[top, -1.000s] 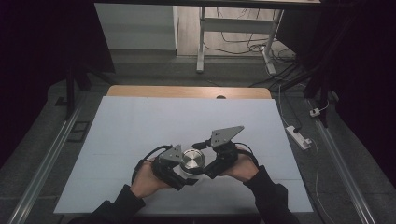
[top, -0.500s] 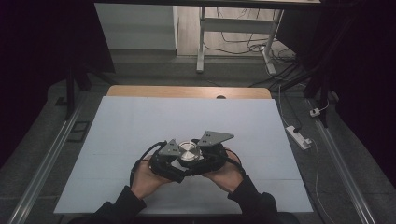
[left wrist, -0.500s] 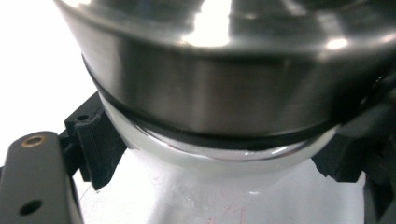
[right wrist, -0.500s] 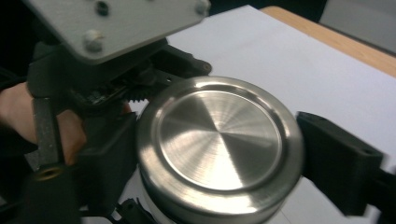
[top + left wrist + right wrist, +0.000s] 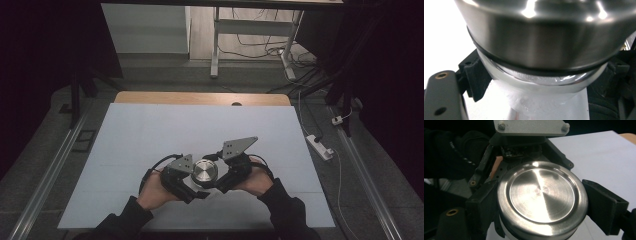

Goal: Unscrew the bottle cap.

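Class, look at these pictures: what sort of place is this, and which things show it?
Probably a lab or recording workshop: a white-topped table, cables trailing across the floor, and a power strip beside the table.

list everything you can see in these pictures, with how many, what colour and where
jar: one, clear glass, near edge of the table, held between both grippers
lid: one, brushed silver metal, on top of the jar
table: one, white top with a wooden far edge
power strip: one, white, on the floor right of the table
left gripper: one, black, shut on the jar below the lid
right gripper: one, black, jaws just closed onto the lid's sides
hands: two, black sleeves, at the near edge
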`<control>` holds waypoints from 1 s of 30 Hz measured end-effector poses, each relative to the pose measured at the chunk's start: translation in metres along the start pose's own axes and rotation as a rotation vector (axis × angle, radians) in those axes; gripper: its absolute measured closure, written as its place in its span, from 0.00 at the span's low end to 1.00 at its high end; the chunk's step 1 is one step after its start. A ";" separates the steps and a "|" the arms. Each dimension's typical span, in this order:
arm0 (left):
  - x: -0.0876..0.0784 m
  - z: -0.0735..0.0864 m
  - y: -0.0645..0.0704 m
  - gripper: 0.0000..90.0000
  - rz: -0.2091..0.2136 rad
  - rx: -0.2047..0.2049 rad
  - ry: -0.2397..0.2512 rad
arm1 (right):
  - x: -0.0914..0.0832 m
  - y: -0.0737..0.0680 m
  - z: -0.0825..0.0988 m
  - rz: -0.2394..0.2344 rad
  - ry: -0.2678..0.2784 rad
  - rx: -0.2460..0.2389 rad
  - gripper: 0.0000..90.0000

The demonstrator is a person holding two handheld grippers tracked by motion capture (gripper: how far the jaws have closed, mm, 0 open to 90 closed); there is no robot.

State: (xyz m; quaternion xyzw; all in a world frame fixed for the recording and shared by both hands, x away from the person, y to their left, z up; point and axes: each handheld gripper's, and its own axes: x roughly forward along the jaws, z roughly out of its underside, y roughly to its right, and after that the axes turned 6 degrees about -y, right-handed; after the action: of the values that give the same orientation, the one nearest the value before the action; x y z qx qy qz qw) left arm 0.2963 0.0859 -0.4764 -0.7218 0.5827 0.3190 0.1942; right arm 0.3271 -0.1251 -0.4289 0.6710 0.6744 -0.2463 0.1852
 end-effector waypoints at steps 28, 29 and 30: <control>-0.004 -0.001 -0.001 0.17 -0.089 -0.059 0.004 | 0.011 -0.014 -0.012 0.231 -0.026 0.124 0.20; -0.004 -0.001 -0.002 0.17 -0.071 -0.048 0.003 | 0.010 -0.013 -0.011 0.207 -0.025 0.107 0.20; -0.005 -0.001 -0.002 0.17 -0.054 -0.043 0.007 | 0.008 -0.012 -0.010 0.180 -0.021 0.101 0.20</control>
State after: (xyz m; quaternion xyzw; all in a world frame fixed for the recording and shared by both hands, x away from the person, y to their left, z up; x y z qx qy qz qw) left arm 0.2976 0.0891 -0.4726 -0.7423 0.5568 0.3237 0.1849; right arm 0.3161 -0.1122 -0.4241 0.7347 0.5963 -0.2692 0.1795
